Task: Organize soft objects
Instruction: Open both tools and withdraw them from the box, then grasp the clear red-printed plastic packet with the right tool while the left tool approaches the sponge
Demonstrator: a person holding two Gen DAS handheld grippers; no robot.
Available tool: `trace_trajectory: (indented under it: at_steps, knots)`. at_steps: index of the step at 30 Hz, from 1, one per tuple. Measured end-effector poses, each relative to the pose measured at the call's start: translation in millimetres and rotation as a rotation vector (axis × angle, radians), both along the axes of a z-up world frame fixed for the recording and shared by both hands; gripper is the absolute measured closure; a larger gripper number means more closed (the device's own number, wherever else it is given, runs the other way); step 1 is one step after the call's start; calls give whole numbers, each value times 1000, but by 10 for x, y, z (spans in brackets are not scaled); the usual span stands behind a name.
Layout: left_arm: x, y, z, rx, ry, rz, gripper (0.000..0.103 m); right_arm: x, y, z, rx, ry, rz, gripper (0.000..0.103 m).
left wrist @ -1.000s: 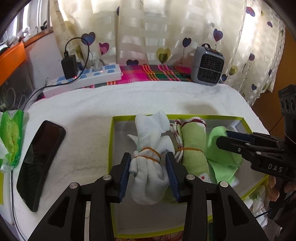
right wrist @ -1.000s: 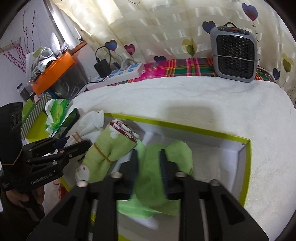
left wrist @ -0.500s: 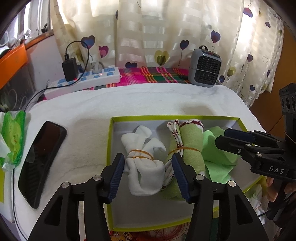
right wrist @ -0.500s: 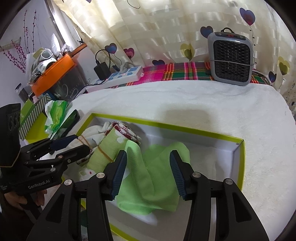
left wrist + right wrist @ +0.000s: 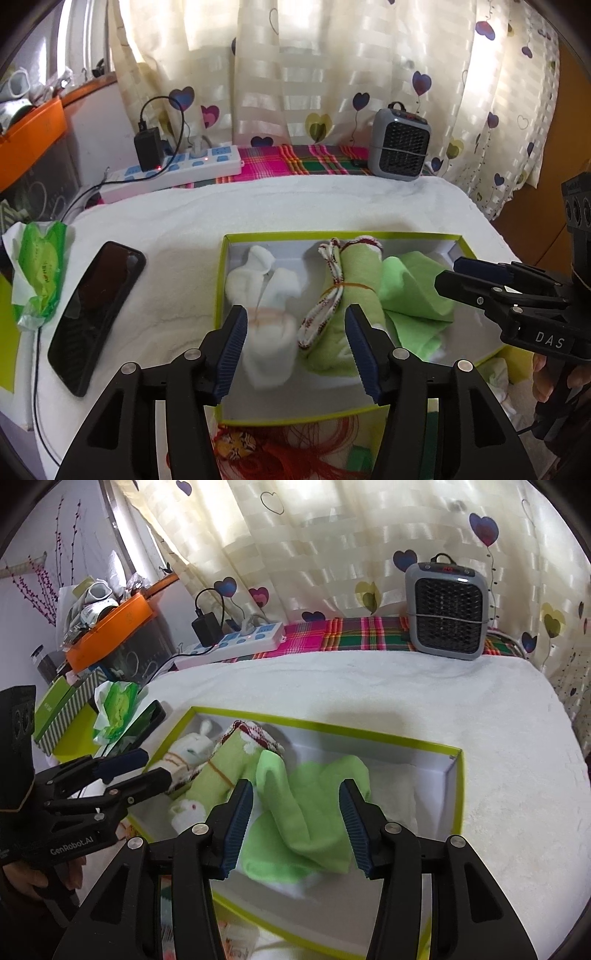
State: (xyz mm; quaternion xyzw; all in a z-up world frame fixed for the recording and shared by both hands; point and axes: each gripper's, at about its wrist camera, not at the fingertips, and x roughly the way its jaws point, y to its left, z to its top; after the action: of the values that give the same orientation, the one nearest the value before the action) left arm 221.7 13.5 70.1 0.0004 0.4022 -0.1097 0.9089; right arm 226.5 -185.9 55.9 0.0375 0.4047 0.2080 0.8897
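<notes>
A shallow box with a yellow-green rim (image 5: 332, 234) (image 5: 369, 733) sits on the white towel. In it lie a white sock bundle (image 5: 267, 295) (image 5: 188, 749) tied with a rubber band, a green rolled bundle (image 5: 354, 291) (image 5: 221, 771) with a patterned cord, and a loose green cloth (image 5: 410, 291) (image 5: 314, 808). My left gripper (image 5: 293, 350) is open, held above the near ends of the white and green bundles, holding nothing. My right gripper (image 5: 295, 827) is open above the green cloth, holding nothing. Each gripper shows in the other's view.
A black phone (image 5: 98, 310) and a green tissue pack (image 5: 38, 273) lie left of the box. A power strip (image 5: 173, 173) and a small grey heater (image 5: 400, 142) stand at the back by the curtain. An orange bin (image 5: 110, 627) is far left.
Both grippers have opened and let go: the left released the white sock bundle, the right released the green cloth. Both have drawn back and up from the box.
</notes>
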Motion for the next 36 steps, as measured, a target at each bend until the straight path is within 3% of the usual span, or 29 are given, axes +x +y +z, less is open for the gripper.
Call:
trace_trajectory:
  at_steps: [11, 15, 22, 32, 36]
  knots:
    - [-321, 7, 127, -8, -45, -9, 47, -383, -60, 143, 4, -60, -35, 52]
    - [-457, 31, 142, -9, -55, -6, 47, -543, -79, 169, 16, -80, -43, 46]
    - [-681, 60, 61, -30, -33, -7, 47, -845, -105, 121, 32, -93, -60, 45]
    - [-923, 162, -2, -66, -35, 39, 46, -1311, -168, 37, 83, -106, -28, 44]
    - [-993, 215, -85, -79, -18, 45, 46, -1471, -55, -19, 76, -95, 44, 41]
